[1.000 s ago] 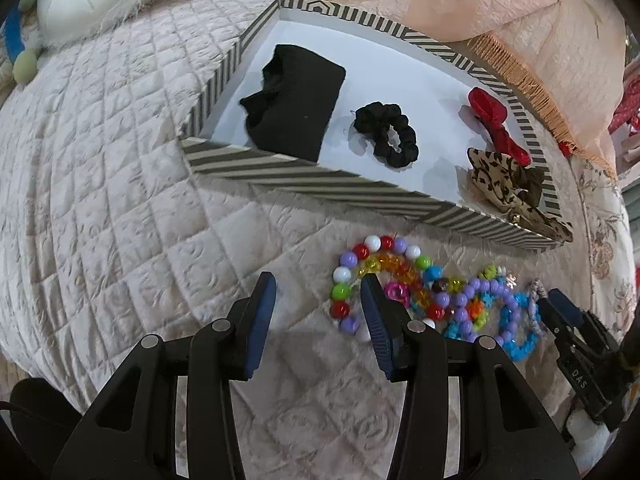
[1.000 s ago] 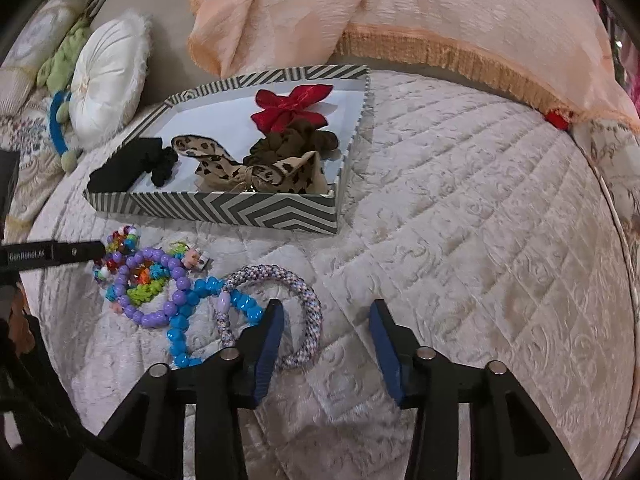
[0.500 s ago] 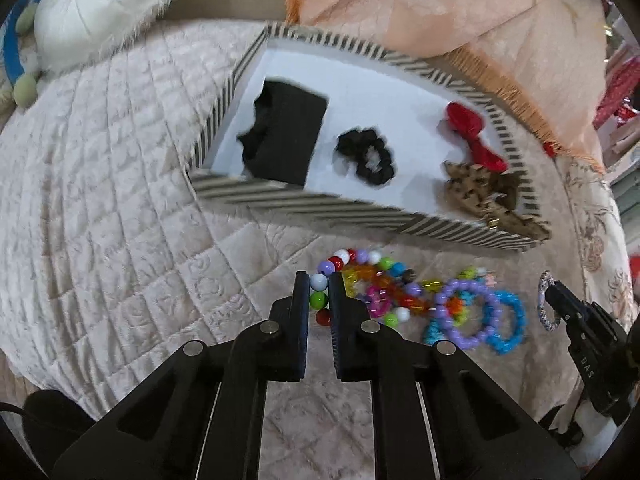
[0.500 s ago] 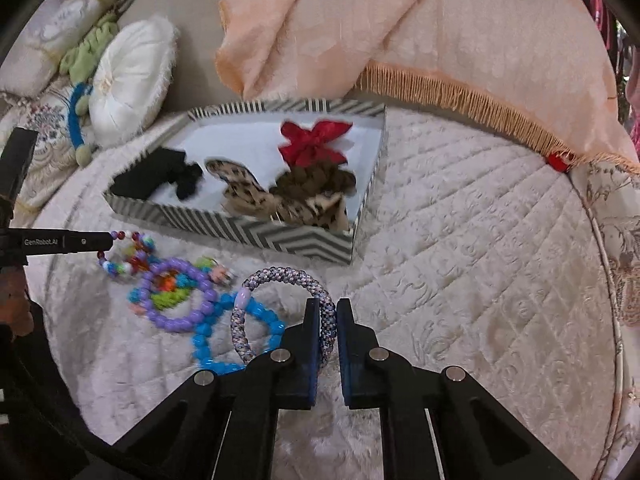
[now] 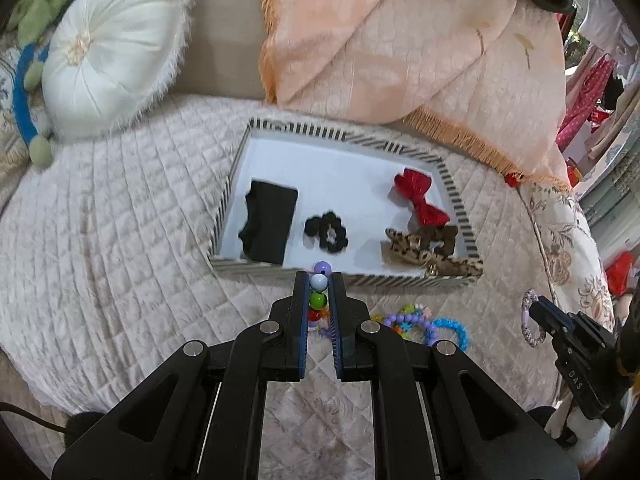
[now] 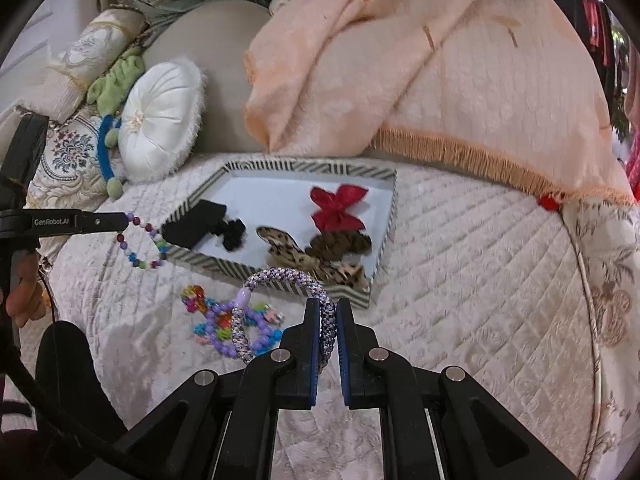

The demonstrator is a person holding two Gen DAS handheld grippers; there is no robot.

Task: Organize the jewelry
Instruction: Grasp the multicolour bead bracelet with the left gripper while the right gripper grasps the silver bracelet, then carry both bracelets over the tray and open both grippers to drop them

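Both tools go from spread, a second ago, to pressed on a bracelet each; both loads are now off the bed.

Left tool (image 5: 319, 285): jaws pinch the multicolour bead bracelet (image 6: 141, 245). In the left wrist view, lower centre, purple, white, green and red beads stack between the pads. The right wrist view, left of frame, shows the rest of the loop dangling free just beside the near-left corner of the striped tray (image 6: 384, 258). A second ago this bracelet lay flat on the quilted bed (image 5: 112, 248) in front of the tray.

Right tool (image 6: 328, 312): jaws pinch the speckled lilac rope bracelet (image 6: 280, 280). The loop stands up from the pads, centre of the right wrist view, arching in front of the tray's near wall. Half a second ago the pads had just closed on it while it lay on the quilt.

Left on the bed: the purple and blue bead bracelets (image 6: 236, 328), a tangle at lower left of centre, in front of the tray.

Tray contents: black folded cloth (image 5: 269, 222), black scrunchie (image 5: 327, 234), red bow (image 5: 418, 200), leopard-print bow (image 5: 432, 256). None appear disturbed.

Judgement: grasp stage done for two pieces; carry into the tray is next. Open floor shows at the tray's back and middle. The dangling loop could snag the tray wall on the way over.
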